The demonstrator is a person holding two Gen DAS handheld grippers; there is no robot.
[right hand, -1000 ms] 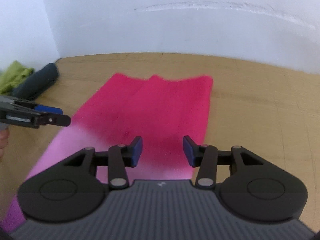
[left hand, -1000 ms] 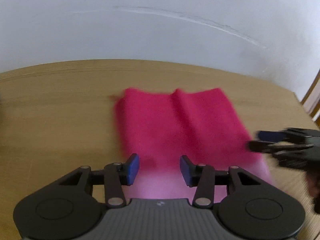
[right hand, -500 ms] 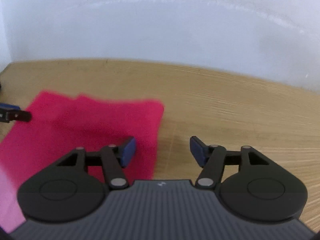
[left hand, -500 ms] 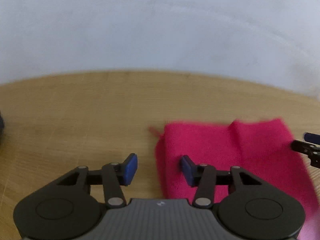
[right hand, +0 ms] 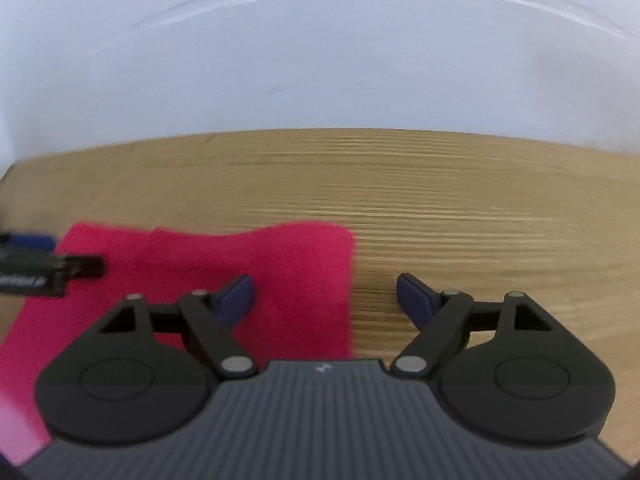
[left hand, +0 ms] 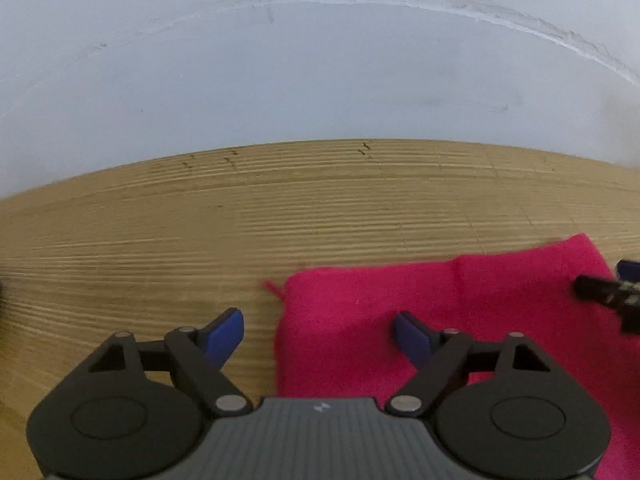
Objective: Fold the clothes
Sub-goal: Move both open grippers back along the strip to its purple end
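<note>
On the wooden table (left hand: 160, 240), the left gripper (left hand: 319, 336) is seen straddling the left edge of the flat pink cloth (left hand: 460, 312), fingers just spread wide, while the cloth's right edge is straddled likewise by the right gripper (right hand: 324, 296), nothing clamped.

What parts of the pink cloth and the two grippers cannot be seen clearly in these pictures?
- Bright pink fabric cloth: near edge hidden behind the left gripper body in the left wrist view.
- Same cloth, right wrist view: left part cut by the frame edge; far edge blurred.
- Right gripper: only its fingertips enter the left wrist view, cut by the edge.
</note>
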